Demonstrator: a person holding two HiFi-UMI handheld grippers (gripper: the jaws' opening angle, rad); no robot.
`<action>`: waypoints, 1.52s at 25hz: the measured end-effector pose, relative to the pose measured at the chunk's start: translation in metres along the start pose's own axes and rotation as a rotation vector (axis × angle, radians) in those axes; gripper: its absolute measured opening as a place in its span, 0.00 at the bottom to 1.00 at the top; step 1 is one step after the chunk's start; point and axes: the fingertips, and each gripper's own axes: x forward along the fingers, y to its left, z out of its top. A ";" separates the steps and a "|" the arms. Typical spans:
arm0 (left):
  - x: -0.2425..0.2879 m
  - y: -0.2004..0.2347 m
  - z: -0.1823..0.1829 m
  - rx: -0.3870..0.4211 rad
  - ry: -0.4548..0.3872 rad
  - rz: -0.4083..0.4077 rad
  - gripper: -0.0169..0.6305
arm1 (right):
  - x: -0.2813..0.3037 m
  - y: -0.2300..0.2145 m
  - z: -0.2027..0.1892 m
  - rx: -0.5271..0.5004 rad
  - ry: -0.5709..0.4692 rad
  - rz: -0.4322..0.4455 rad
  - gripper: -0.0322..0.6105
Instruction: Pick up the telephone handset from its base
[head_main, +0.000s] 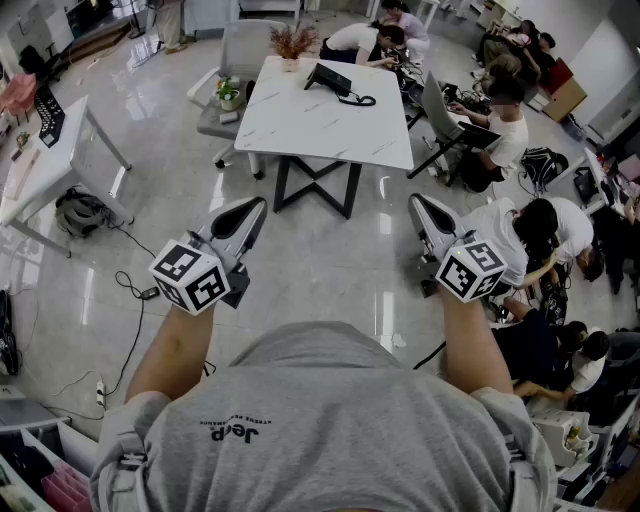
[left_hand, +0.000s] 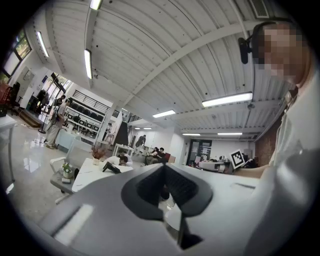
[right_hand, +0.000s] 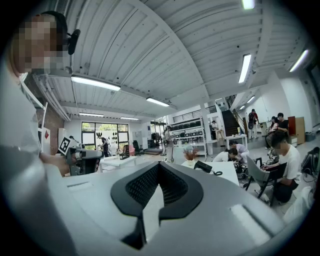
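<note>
Hard to make out: the black telephone handset (head_main: 335, 80) is blending into its base, too small to tell the two apart.
Phone: lying by the far edge of the white marble-patterned tabletop (head_main: 320, 130), right of its middle, well apart from both grippers.
Pot: a small pot (head_main: 291, 62) at the far edge is holding reddish dried sprigs.
Left gripper (head_main: 258, 203): jaws pressing together, empty.
Right gripper (head_main: 415, 200): jaws meeting at the tips, gripping nothing.

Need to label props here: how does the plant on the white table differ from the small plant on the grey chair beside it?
The table plant is reddish-brown and looks dried; the chair plant is green and leafy. The table plant stands on the white table near the telephone; the chair plant sits lower, on the grey chair seat. Both stand upright in small light pots.
</note>
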 end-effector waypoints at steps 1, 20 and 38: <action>0.002 -0.001 0.001 0.001 -0.001 -0.001 0.12 | -0.001 -0.001 0.001 -0.001 -0.001 -0.001 0.05; 0.017 0.001 0.003 0.018 0.007 -0.002 0.12 | 0.000 -0.017 0.010 -0.018 -0.023 -0.017 0.06; 0.084 -0.065 -0.009 -0.018 -0.013 0.065 0.69 | -0.061 -0.086 0.014 -0.009 -0.028 0.067 0.06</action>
